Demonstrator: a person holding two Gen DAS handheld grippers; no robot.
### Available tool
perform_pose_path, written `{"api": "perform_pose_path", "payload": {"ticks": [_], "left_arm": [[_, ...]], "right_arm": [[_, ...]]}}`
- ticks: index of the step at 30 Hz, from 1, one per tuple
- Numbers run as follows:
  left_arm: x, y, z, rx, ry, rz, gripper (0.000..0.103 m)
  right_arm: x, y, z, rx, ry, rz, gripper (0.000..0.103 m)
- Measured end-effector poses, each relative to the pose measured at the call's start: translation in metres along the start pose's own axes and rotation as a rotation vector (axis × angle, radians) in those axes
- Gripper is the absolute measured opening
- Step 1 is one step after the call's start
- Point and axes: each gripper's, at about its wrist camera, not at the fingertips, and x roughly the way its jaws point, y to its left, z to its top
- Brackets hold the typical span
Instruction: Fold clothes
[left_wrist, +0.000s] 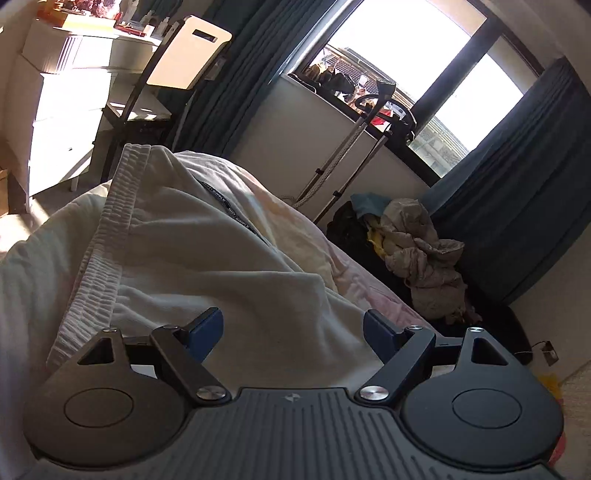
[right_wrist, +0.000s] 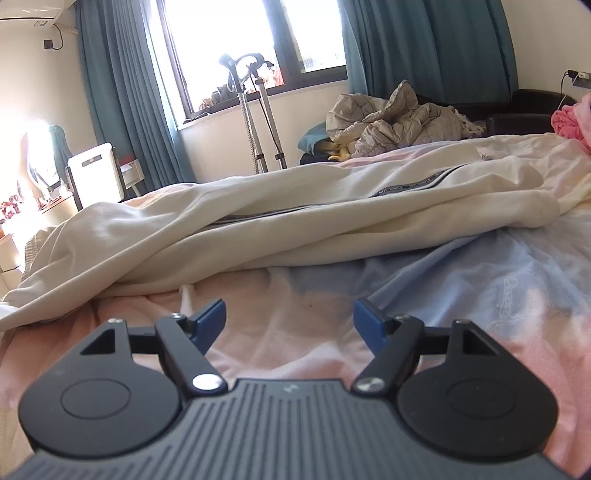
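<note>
While both claws stand released, cream trousers lie stretched across the bed.
Soft, rumpled cloth with a gathered waistband passes under the left gripper; the right gripper hovers just short of it, over pink-and-blue bedding. A crumpled jacket lies beyond.
</note>
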Motion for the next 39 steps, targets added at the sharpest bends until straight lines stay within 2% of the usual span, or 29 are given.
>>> {"api": "perform_pose_path", "payload": {"ticks": [2, 5, 7, 11, 14, 16, 21, 25, 27, 29, 30, 32, 33, 34, 39], "left_arm": [[-0.001, 0.000, -0.025, -0.052, 0.031, -0.007, 0.086], [0.010, -0.005, -0.058, -0.044, 0.092, 0.020, 0.086], [0.020, 0.000, -0.075, -0.089, 0.140, 0.012, 0.086], [0.040, 0.026, -0.096, -0.242, 0.219, -0.011, 0.086], [0.052, 0.055, -0.104, -0.379, 0.246, -0.030, 0.086], [0.056, 0.073, -0.105, -0.458, 0.236, -0.026, 0.086], [0.067, 0.097, -0.097, -0.619, 0.203, -0.092, 0.086], [0.079, 0.100, -0.090, -0.623, 0.166, -0.096, 0.083], [0.084, 0.105, -0.087, -0.650, 0.135, -0.104, 0.076], [0.089, 0.112, -0.083, -0.684, 0.103, -0.115, 0.057], [0.090, 0.115, -0.080, -0.693, 0.086, -0.119, 0.052], [0.090, 0.122, -0.075, -0.712, 0.059, -0.127, 0.036], [0.089, 0.124, -0.073, -0.713, 0.051, -0.123, 0.019], [0.087, 0.125, -0.071, -0.713, 0.040, -0.121, 0.007], [0.056, 0.116, -0.057, -0.656, -0.097, -0.168, 0.004]], "right_arm": [[-0.011, 0.000, 0.001, -0.002, -0.009, -0.008, 0.077], [-0.024, -0.002, 0.002, 0.004, -0.015, -0.020, 0.077], [-0.029, -0.002, 0.002, 0.003, -0.011, -0.027, 0.077], [-0.036, -0.001, -0.001, 0.002, -0.005, -0.029, 0.077], [-0.036, 0.000, -0.002, -0.004, 0.000, -0.029, 0.077], [-0.034, 0.001, -0.004, -0.005, 0.004, -0.028, 0.077], [-0.027, 0.004, -0.006, -0.009, 0.016, -0.025, 0.077], [-0.023, 0.005, -0.007, -0.005, 0.019, -0.017, 0.077], [-0.021, 0.006, -0.008, -0.006, 0.021, -0.016, 0.077], [-0.019, 0.006, -0.009, -0.008, 0.023, -0.016, 0.077], [-0.018, 0.006, -0.010, -0.010, 0.024, -0.016, 0.077], [-0.016, 0.006, -0.011, -0.010, 0.026, -0.017, 0.077], [-0.015, 0.007, -0.012, -0.010, 0.027, -0.018, 0.077], [-0.014, 0.007, -0.012, -0.009, 0.029, -0.019, 0.077], [-0.010, 0.011, -0.014, -0.031, 0.035, -0.026, 0.077]]}}
